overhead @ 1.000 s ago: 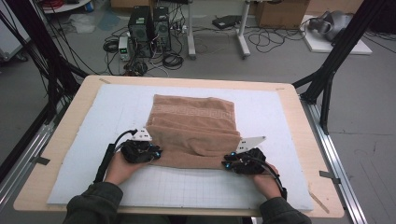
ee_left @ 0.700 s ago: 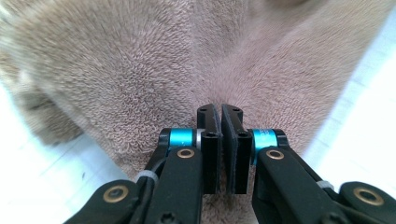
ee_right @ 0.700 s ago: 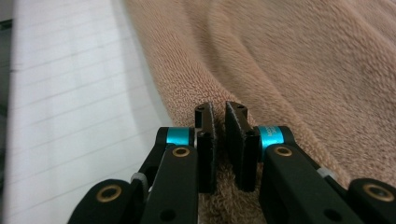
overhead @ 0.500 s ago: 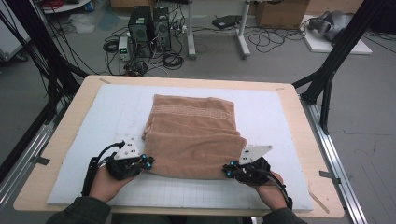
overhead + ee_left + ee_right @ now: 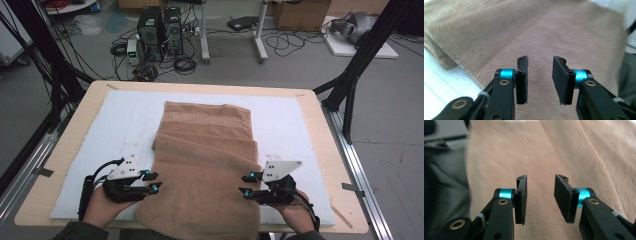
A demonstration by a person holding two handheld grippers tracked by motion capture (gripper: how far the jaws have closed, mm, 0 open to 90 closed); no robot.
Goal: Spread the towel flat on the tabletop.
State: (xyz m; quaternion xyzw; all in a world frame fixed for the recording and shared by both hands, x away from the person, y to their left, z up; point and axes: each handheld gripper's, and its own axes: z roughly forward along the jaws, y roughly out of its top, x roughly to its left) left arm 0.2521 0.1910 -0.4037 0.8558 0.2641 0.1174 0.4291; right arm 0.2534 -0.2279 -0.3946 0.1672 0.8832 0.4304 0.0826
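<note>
A brown towel (image 5: 207, 165) lies lengthwise on the white mat (image 5: 100, 125), folded in layers at the far end, its near end reaching over the table's front edge. My left gripper (image 5: 152, 181) sits at the towel's near left edge, and my right gripper (image 5: 247, 185) at its near right edge. Both point inward across the cloth. Their jaws have just been opening. In the left gripper view the left gripper (image 5: 539, 62) stands open over the towel (image 5: 499, 32) with nothing between the pads. The right gripper (image 5: 540, 181) is open the same way above the towel (image 5: 579, 152).
The mat covers a wooden table (image 5: 320, 115) with metal rails along both sides. Black frame posts (image 5: 360, 65) rise at the far corners. Computers and cables (image 5: 160, 30) lie on the floor beyond. A dark sleeve (image 5: 446, 190) is close to the right gripper.
Both hands drew back toward the near edge, pulling the towel's near end with them so it lies longer. Both pairs of jaws then parted and let the cloth go.
</note>
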